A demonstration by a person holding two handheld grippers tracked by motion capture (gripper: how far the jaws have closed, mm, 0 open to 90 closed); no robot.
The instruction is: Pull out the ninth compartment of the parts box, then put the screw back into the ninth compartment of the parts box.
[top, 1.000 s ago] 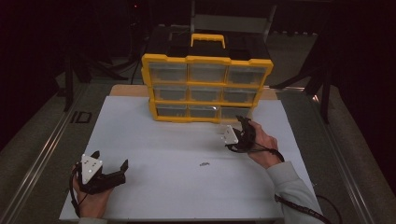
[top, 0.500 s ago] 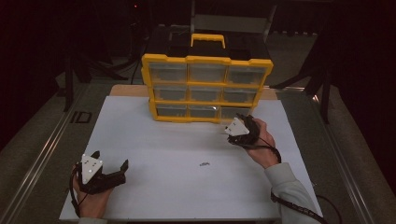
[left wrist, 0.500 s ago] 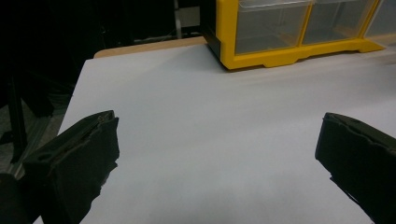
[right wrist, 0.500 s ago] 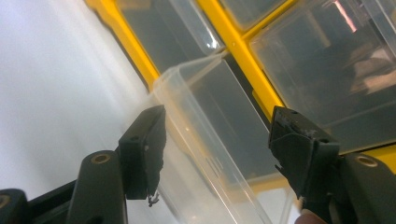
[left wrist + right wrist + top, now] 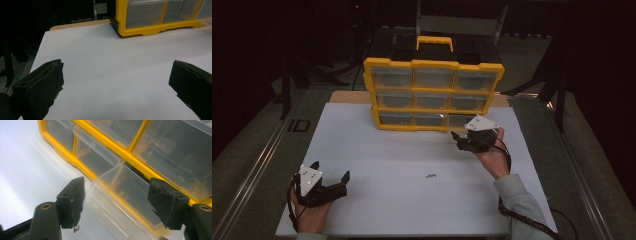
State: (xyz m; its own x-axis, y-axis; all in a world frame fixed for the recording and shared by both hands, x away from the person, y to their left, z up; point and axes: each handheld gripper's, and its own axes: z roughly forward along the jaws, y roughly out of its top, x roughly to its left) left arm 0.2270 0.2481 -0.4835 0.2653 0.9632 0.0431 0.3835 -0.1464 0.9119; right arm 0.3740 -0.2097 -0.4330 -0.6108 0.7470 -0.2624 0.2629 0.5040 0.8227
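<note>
So the main thing here is the yellow plastic organizer cabinet with nine clear pull-out drawers, three rows of three, with a yellow carry handle on its black top. We see it standing upright at the far edge of the white table sheet, roughly centred.

The bottom-right clear drawer is the one we're working at. In the right gripper view it sticks out a bit from the yellow frame, its see-through front wall slanting toward the camera. We can't make out what's inside it.

Our right gripper is up against that bottom-right corner of the cabinet. Its jaws have just been opening and now stand spread wide, with the drawer front sitting in the gap between them. The black pads don't look pressed on the plastic, so nothing is pinched. A tiny bit of something hangs off the lower edge of the left pad, too small to tell what.

Our left gripper rests low on the near-left part of the sheet, well apart from the cabinet, jaws spread wide over bare white surface.

There's also a small dark speck lying on the sheet between the two hands, too tiny to identify.
</note>
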